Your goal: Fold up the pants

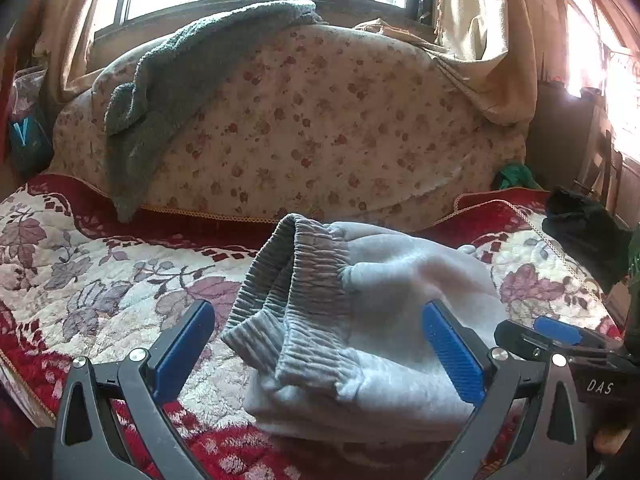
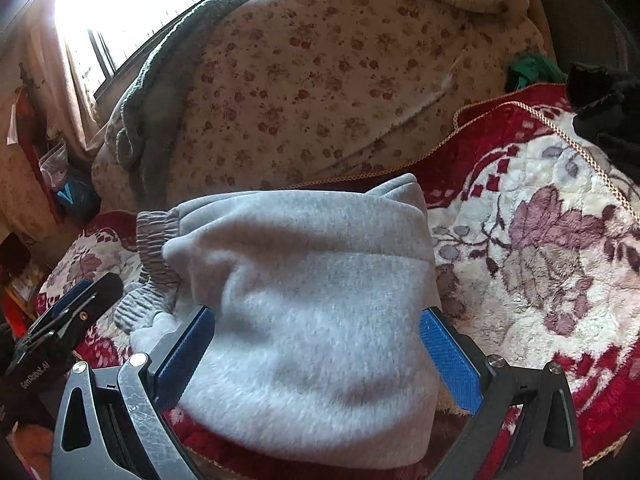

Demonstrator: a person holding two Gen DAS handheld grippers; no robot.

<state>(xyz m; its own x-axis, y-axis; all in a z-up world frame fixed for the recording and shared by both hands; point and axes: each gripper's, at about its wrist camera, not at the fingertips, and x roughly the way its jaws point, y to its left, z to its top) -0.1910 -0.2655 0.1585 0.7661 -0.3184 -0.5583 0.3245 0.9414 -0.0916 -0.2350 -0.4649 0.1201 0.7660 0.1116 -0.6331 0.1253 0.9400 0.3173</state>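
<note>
The light grey fleece pants (image 1: 384, 320) lie folded into a thick bundle on the red floral blanket (image 1: 80, 264), with the darker ribbed waistband (image 1: 304, 280) at the left end. My left gripper (image 1: 320, 352) is open, its blue pads either side of the waistband end, gripping nothing. My right gripper (image 2: 316, 356) is open, its pads either side of the near end of the pants (image 2: 304, 292). The right gripper also shows at the right edge of the left wrist view (image 1: 560, 340), and the left gripper at the left of the right wrist view (image 2: 68, 312).
A large floral-covered cushion (image 1: 304, 128) with a grey towel (image 1: 160, 92) draped over it stands behind the pants. A black garment (image 1: 584, 228) and a green cloth (image 1: 516, 176) lie at the right. Curtained windows are behind.
</note>
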